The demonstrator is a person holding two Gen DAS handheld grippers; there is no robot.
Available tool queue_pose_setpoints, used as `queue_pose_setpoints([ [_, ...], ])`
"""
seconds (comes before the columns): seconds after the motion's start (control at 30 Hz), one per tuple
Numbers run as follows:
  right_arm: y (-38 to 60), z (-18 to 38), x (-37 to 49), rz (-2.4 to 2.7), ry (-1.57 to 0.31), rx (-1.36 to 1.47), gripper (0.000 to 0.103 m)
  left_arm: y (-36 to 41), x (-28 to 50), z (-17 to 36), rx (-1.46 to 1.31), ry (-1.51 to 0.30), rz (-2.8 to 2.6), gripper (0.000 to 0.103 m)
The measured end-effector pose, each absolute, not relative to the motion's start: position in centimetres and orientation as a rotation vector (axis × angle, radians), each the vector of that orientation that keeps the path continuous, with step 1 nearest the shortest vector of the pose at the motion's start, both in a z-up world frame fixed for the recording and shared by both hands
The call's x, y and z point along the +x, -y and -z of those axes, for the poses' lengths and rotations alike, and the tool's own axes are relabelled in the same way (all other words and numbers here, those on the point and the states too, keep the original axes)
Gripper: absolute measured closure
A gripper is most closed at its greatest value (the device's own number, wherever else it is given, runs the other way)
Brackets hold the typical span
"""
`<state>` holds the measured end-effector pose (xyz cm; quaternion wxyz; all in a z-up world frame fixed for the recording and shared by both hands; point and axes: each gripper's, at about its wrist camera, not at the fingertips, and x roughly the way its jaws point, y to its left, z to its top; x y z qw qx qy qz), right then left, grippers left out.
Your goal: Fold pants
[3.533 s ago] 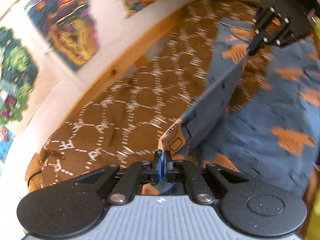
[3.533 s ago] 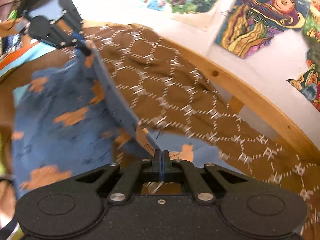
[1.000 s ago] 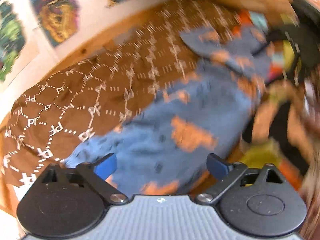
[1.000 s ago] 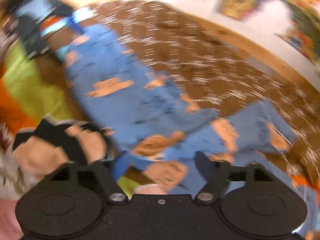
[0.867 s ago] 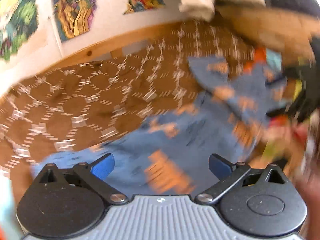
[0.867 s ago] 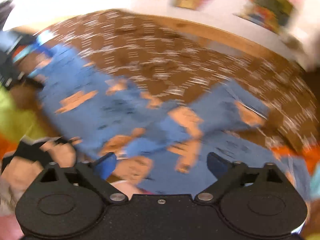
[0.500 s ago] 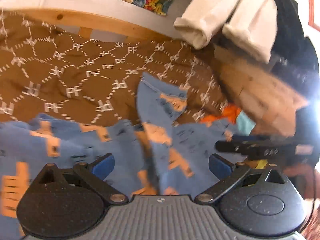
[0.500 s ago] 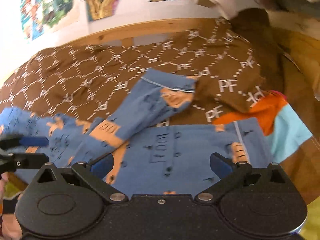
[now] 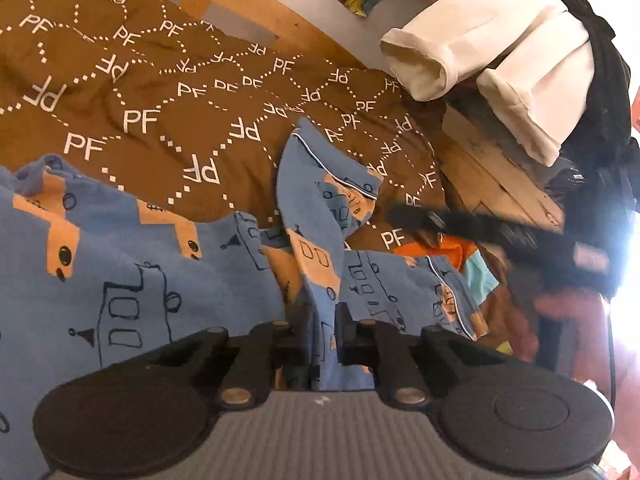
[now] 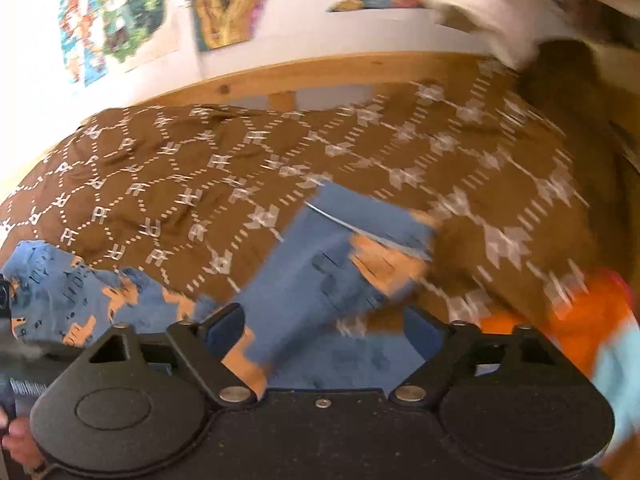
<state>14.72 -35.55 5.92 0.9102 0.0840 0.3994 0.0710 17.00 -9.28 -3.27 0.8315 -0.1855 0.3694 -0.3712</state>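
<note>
left wrist: the left tool (image 9: 322,334) has just closed on a ridge of the blue pants (image 9: 132,280), which lie on the brown bedspread (image 9: 168,92). right wrist: the right tool (image 10: 324,330), jaws apart but narrowing, straddles a leg (image 10: 320,264). judged step: regrasping; next, clamp and lift together.

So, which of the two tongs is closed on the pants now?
The left tongs: their jaws have just closed and pinch a fold of the blue pants. The right tongs stand open over the cloth, gripping nothing.
</note>
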Motion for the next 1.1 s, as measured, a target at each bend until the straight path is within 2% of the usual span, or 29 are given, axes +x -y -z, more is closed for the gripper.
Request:
queue_pose_setpoints([
  [0.17, 32.1, -6.1, 20.8, -0.186, -0.847, 0.067, 0.029, 9.3, 17.2, 3.5, -0.388, -0.791, 0.782, 0.099],
  [0.4, 29.9, -4.6, 27.2, -0.053, -0.941, 0.027, 0.050, 9.7, 17.1, 3.8, -0.372, -0.804, 0.784, 0.099],
  [0.6, 31.3, -2.2, 29.5, 0.028, -1.021, 0.200, 0.052, 9.7, 17.0, 3.7, -0.361, -0.797, 0.784, 0.099],
  [0.67, 31.3, -1.9, 29.6, 0.048, -1.026, 0.208, 0.058, 9.7, 17.0, 3.7, -0.365, -0.798, 0.783, 0.099],
  [0.73, 31.0, -1.8, 29.6, 0.082, -1.030, 0.169, 0.075, 9.6, 17.0, 3.7, -0.366, -0.798, 0.782, 0.100],
  [0.87, 31.5, -1.5, 29.6, 0.110, -1.034, 0.163, 0.092, 9.5, 16.8, 3.7, -0.353, -0.790, 0.780, 0.099],
  [0.9, 31.7, -1.5, 29.5, 0.112, -1.029, 0.174, 0.100, 9.5, 16.7, 3.6, -0.346, -0.786, 0.779, 0.099],
  [1.1, 33.1, -3.4, 26.1, 0.099, -0.891, 0.264, 0.102, 9.8, 16.2, 2.8, -0.305, -0.765, 0.775, 0.101],
])
